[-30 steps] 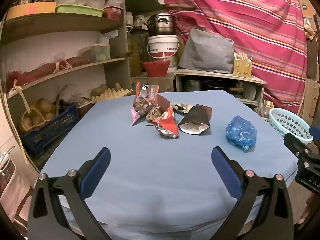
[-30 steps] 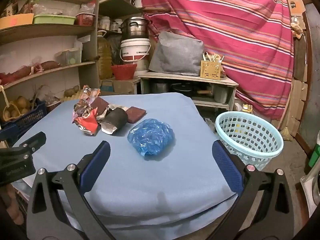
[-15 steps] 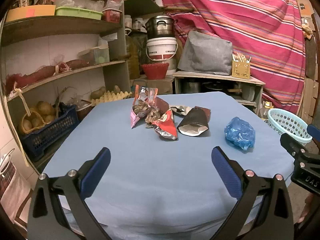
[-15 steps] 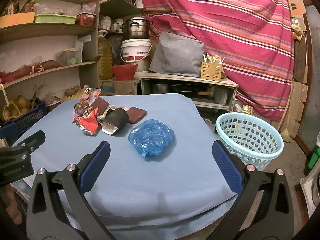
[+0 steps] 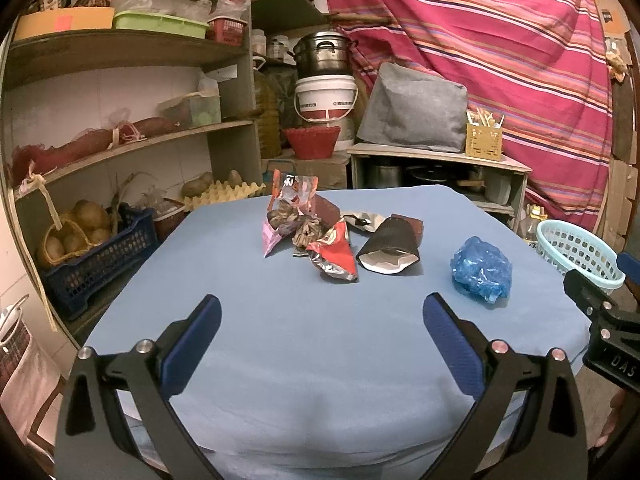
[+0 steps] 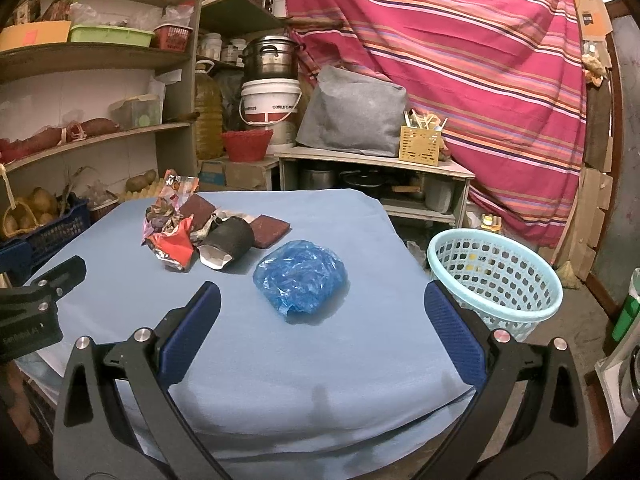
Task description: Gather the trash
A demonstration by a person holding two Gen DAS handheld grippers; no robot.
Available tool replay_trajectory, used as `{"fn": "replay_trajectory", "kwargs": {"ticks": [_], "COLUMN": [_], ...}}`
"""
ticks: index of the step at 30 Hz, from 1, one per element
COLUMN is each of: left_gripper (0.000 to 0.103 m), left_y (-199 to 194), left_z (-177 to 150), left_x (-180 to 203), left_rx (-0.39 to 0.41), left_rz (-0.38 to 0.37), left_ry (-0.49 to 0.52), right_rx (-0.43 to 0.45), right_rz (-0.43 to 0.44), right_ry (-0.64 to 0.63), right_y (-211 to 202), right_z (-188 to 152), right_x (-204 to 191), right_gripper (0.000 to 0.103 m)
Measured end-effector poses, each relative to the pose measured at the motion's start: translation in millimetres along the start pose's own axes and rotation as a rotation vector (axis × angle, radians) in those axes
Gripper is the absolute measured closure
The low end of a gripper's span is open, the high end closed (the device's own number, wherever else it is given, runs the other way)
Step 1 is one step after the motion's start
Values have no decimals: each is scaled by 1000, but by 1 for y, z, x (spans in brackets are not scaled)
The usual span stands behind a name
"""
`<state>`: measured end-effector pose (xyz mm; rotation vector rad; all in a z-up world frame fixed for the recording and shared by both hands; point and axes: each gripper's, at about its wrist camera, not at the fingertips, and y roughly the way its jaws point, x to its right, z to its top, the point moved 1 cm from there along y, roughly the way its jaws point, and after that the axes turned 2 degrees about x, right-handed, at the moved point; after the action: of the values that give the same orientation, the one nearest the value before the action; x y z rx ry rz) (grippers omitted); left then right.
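Both tongs were spread wide and held nothing. The left tongs (image 5: 320, 320) hovered over the near edge of the bench (image 5: 280, 360), which was covered with a blue cloth. The right tongs (image 6: 322, 312) hovered over the near right corner.

A heap of crumpled wrappers (image 5: 308, 228) lay toward the far middle of the bench. Touching it on the right lay a black pouch (image 5: 390, 246) with its white mouth turned to the near edge. A crumpled blue plastic bag (image 6: 302, 280) lay apart from them, near the right edge, just ahead of the right tongs.

A pale blue basket (image 6: 494, 280) stood on the floor beside the right edge of the bench.
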<state>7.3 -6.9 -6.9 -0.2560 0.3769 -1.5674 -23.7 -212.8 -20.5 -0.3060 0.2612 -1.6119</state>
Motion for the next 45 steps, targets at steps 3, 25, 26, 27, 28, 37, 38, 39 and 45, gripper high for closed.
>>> {"fn": "replay_trajectory", "kwargs": {"ticks": [3, 25, 26, 27, 28, 37, 38, 39, 45], "left_gripper": [4, 4, 4, 4, 4, 4, 4, 4, 4], "left_y": [0, 0, 0, 0, 0, 0, 0, 0, 0], "left_z": [1, 1, 1, 1, 1, 1, 1, 1, 1], "left_x": [-1, -3, -2, -2, -3, -3, -3, -3, -4], "left_rx": [1, -1, -1, -1, 0, 0, 0, -1, 0], "left_rz": [0, -3, -3, -3, -2, -3, -3, -4, -4], "left_ry": [-5, -6, -7, -7, -7, -8, -8, -8, -9], "right_rx": [3, 2, 2, 1, -1, 0, 0, -1, 0], "right_rz": [-3, -2, -2, -1, -2, -2, -2, -2, -3], "right_ry": [2, -2, -1, -1, -2, -2, -2, -2, -3], "right_y": [-1, -1, -1, 0, 0, 0, 0, 0, 0], "right_z": [1, -1, -1, -1, -1, -1, -1, -1, -1], "right_x": [2, 2, 2, 2, 1, 1, 1, 1, 1], "right_gripper": [4, 4, 4, 4, 4, 4, 4, 4, 4]}}
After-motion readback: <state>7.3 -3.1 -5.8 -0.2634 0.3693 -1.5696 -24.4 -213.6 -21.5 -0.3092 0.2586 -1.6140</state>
